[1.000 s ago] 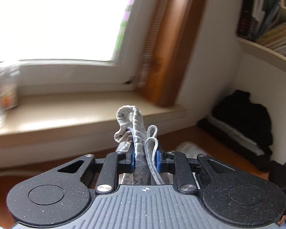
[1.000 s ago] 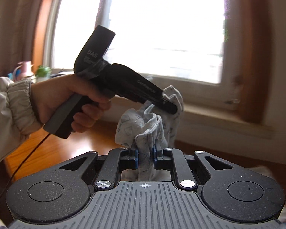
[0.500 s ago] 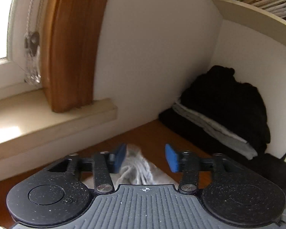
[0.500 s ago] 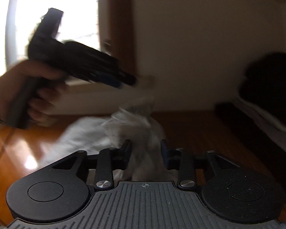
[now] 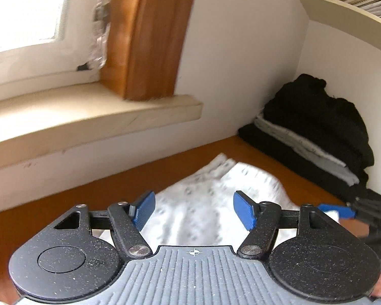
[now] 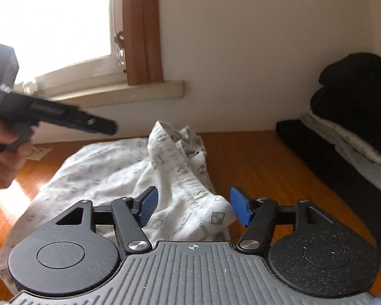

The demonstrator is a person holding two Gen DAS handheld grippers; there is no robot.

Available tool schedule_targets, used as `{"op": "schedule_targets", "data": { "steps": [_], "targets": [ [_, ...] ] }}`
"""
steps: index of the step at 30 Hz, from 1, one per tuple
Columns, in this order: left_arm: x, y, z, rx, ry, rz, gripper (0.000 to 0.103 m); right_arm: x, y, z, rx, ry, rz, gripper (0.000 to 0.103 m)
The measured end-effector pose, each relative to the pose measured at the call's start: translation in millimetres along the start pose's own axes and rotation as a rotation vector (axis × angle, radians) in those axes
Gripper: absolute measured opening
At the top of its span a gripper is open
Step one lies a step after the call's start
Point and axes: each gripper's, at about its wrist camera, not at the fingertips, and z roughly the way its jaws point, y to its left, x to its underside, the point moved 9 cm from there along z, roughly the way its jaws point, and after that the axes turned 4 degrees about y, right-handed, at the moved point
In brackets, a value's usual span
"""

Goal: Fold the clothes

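Lying crumpled on the orange-brown wooden table (image 6: 254,157), near its back edge, a white patterned cotton garment (image 6: 109,167) sits below both grippers. The left gripper (image 5: 193,209) and right gripper (image 6: 193,207) are opening, blue pads clear of the cloth, gripping nothing.

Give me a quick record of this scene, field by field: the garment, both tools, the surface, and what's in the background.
garment: white patterned cloth, crumpled on the table, partly bunched up
left tool: opening, pads clear of the cloth
right tool: opening, cloth between the pads but not pinched
surface: wooden table
background: stack of dark and grey clothes by the wall; windowsill
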Motion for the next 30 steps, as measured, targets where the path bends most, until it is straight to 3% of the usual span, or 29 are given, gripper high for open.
{"op": "schedule_targets", "data": {
  "steps": [1, 2, 4, 6, 12, 14, 16, 18, 22, 25, 30],
  "targets": [
    [3, 3, -1, -0.006, -0.004, 0.005, 0.071, -1, 1, -1, -0.013, 0.008, 0.007, 0.024],
    [7, 6, -1, -0.015, -0.005, 0.016, 0.071, -3, -1, -4, -0.032, 0.009, 0.022, 0.012],
    [14, 11, -3, -0.028, -0.011, 0.041, 0.071, -8, -11, -19, -0.035, -0.005, 0.035, 0.008],
    [19, 15, -9, -0.025, -0.02, 0.062, 0.071, -8, -26, -34, 0.015, -0.005, 0.025, 0.007],
    [31, 26, -15, 0.052, -0.046, 0.044, 0.072, -3, -53, -52, 0.122, 0.054, 0.059, 0.01],
    [32, 27, -15, 0.068, -0.037, 0.047, 0.072, -10, -51, -51, 0.133, 0.053, 0.061, 0.016],
    [34, 26, -17, 0.083, -0.029, 0.061, 0.072, -20, -40, -45, 0.12, 0.047, 0.036, 0.031],
    [37, 26, -16, 0.077, -0.022, 0.079, 0.072, -30, -26, -31, 0.098, 0.054, 0.003, 0.042],
    [42, 31, -14, 0.07, -0.002, 0.082, 0.071, -46, 0, 7, 0.06, 0.101, -0.045, 0.043],
    [44, 37, -13, 0.066, 0.013, 0.072, 0.071, -59, 9, 34, 0.083, 0.137, -0.089, 0.046],
    [44, 42, -13, 0.049, 0.018, 0.074, 0.072, -78, 5, 78, 0.045, 0.225, -0.03, 0.05]
  ]
}}
